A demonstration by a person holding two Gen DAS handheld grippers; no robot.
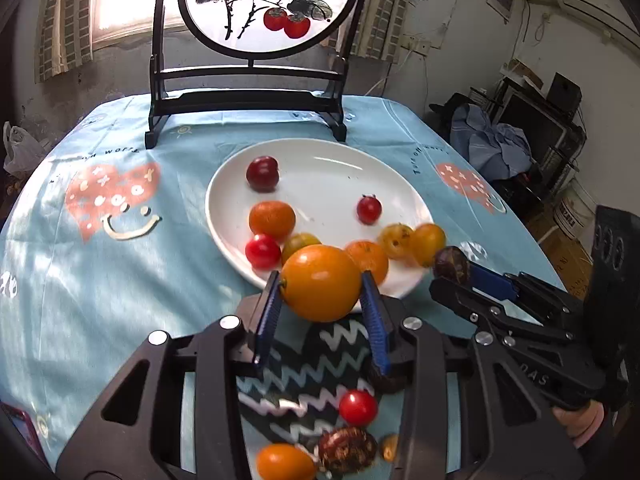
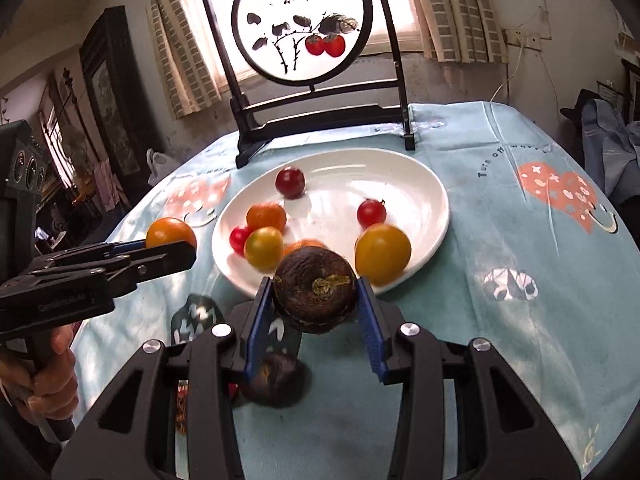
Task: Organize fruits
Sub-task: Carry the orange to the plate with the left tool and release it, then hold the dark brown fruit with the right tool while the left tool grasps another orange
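My left gripper point(image 1: 320, 278) is shut on a round orange fruit point(image 1: 320, 284), held just above the near rim of the white plate point(image 1: 332, 160). Several small red, orange and yellow fruits lie on the plate. My right gripper point(image 2: 314, 282) is shut on a dark brown, rough-skinned fruit point(image 2: 314, 292), also at the plate's point(image 2: 400, 160) near edge. In the left wrist view the right gripper point(image 1: 452, 276) comes in from the right with the brown fruit point(image 1: 452, 266). In the right wrist view the left gripper point(image 2: 182, 250) comes in from the left with the orange fruit point(image 2: 170, 234).
A black-framed round screen point(image 1: 248, 96) stands behind the plate on the blue tablecloth point(image 1: 120, 280). Below my left gripper a dark zigzag cloth point(image 1: 316, 364) holds a cherry tomato point(image 1: 358, 408), a brown fruit point(image 1: 346, 450) and an orange fruit point(image 1: 284, 462). Another dark fruit point(image 2: 276, 380) lies under my right gripper.
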